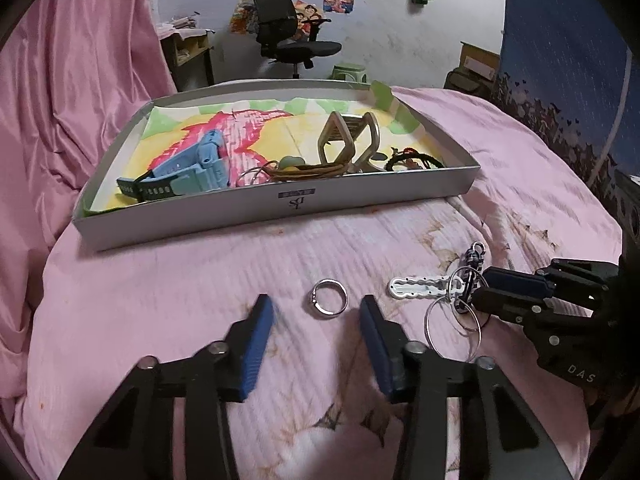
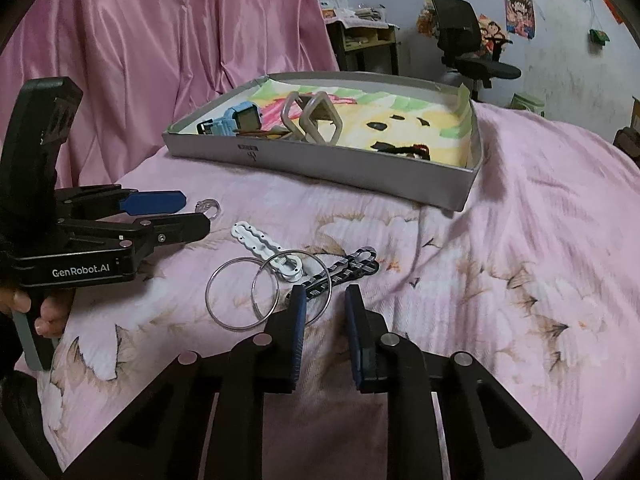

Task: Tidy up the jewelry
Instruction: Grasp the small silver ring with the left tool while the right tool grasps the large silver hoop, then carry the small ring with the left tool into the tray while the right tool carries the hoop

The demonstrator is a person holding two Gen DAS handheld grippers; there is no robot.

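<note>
A small silver ring (image 1: 329, 297) (image 2: 208, 206) lies on the pink bedspread just ahead of my left gripper (image 1: 316, 306) (image 2: 192, 212). Its blue-padded jaws stand open on either side of the ring without touching it. To the right lies a key bunch: a white wavy tag (image 1: 412, 288) (image 2: 256, 240), two big wire rings (image 1: 452, 324) (image 2: 240, 296) and a black-and-white braided strap (image 1: 476, 256) (image 2: 352, 268). My right gripper (image 2: 325, 292) (image 1: 482, 288) straddles the strap's near end with a narrow gap, and the pads do not press on it.
A grey shallow box (image 1: 280, 208) (image 2: 340, 168) behind holds a blue watch (image 1: 188, 168), a beige claw clip (image 1: 348, 136), bangles and black hair ties (image 1: 416, 160). Pink drapery hangs at the left. An office chair (image 1: 292, 24) stands far back. A hand (image 2: 48, 316) holds the left gripper's handle.
</note>
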